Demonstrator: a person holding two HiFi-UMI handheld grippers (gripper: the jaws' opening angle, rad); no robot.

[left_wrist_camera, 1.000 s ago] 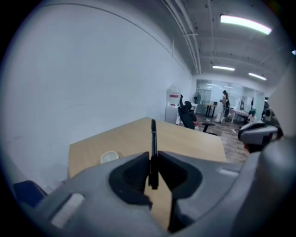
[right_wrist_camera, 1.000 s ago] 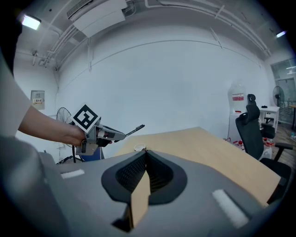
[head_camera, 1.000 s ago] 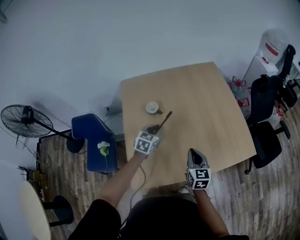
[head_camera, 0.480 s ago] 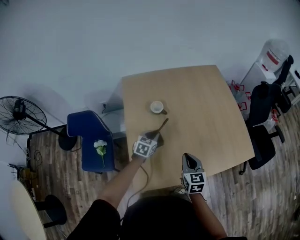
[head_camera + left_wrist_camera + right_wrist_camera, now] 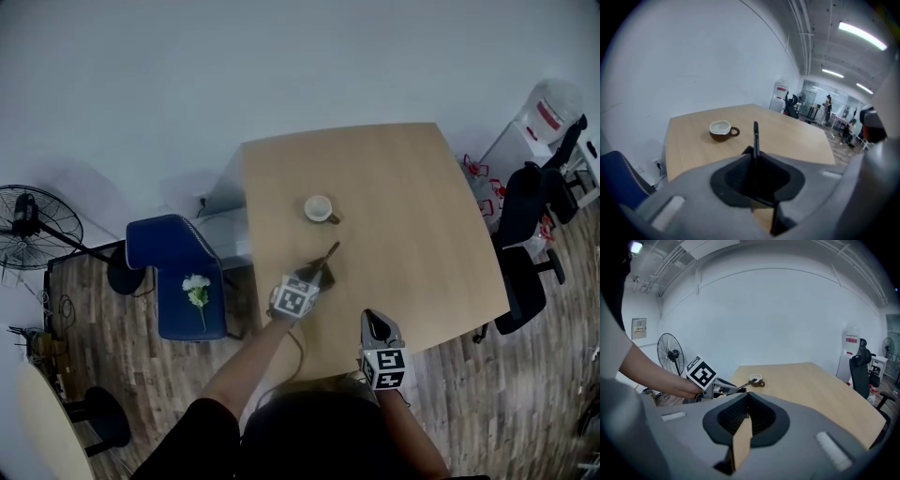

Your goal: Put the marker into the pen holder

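Note:
A black marker (image 5: 328, 255) sticks out of my left gripper (image 5: 317, 275), which is shut on it over the near-left part of the wooden table (image 5: 412, 216). In the left gripper view the marker (image 5: 755, 136) rises from between the jaws of the gripper (image 5: 754, 157). Its tip points toward the pen holder (image 5: 721, 130), a brown cup with a white inside that stands apart beyond it. The same cup (image 5: 319, 208) sits left of the table's middle. My right gripper (image 5: 373, 321) hangs near the table's front edge, shut with nothing in it (image 5: 747, 397).
A blue chair (image 5: 178, 272) carrying a white flower (image 5: 196, 286) stands left of the table. A floor fan (image 5: 28, 225) is farther left. Black office chairs (image 5: 525, 281) and a water dispenser (image 5: 548, 108) stand on the right.
My left gripper has come down and back toward me with the marker, so its tip is farther from the cup. The right gripper has drifted slightly left along the front edge.

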